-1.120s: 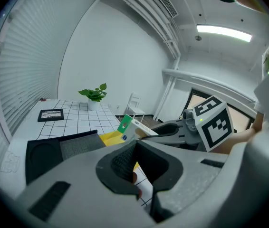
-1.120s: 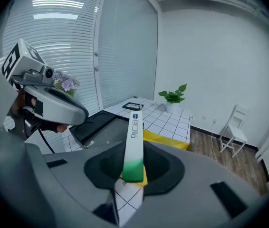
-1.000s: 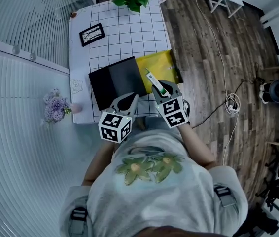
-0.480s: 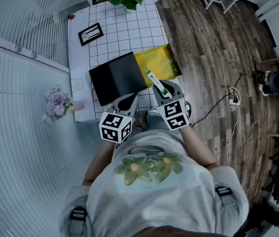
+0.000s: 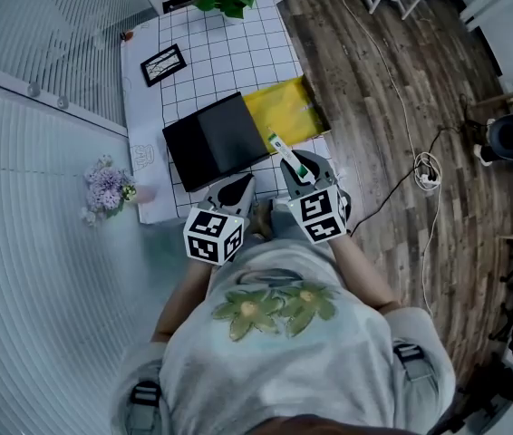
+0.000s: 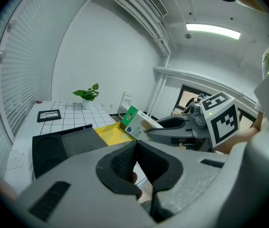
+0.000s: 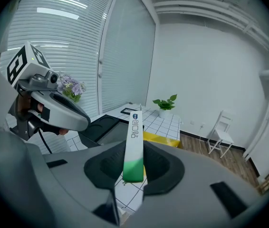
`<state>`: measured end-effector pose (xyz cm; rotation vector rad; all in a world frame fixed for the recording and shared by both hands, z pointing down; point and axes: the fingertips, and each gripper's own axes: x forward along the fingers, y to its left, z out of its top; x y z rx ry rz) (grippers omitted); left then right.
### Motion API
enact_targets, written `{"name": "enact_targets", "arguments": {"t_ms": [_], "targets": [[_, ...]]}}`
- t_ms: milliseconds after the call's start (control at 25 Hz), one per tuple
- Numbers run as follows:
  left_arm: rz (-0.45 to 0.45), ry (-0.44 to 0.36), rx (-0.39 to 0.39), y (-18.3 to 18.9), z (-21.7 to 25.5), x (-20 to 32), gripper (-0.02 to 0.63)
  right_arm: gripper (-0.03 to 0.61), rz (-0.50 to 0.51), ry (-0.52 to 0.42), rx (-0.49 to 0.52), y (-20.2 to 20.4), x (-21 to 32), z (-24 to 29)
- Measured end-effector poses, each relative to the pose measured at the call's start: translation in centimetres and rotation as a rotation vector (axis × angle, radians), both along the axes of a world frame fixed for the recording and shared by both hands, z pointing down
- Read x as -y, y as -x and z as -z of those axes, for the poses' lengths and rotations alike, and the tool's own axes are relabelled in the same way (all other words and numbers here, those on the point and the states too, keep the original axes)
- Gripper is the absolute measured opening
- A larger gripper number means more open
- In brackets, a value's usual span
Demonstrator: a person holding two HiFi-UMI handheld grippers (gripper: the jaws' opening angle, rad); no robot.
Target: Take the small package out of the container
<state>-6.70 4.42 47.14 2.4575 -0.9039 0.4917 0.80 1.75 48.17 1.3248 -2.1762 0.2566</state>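
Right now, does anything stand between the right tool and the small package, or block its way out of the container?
Nothing visible does. The right tool is shut on the small package, holding it up clear of the black container.

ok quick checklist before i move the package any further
1. Small package clamped between the right gripper jaws: ok.
2. Package lifted clear of the black container: ok.
3. Left gripper shut with nothing in it: ok.
4. Left gripper apart from the package: ok.
5. Grip firm enough, with only the green end held: cannot tell.
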Motion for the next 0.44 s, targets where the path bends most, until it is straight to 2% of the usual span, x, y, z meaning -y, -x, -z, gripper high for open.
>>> {"name": "enact_targets", "arguments": {"t_ms": [440], "targets": [[-0.018, 0.008, 0.0, 0.3, -0.2, -1.3, 0.006, 0.089, -0.016, 0.013, -0.003, 0.4, -1.8, -0.3]]}}
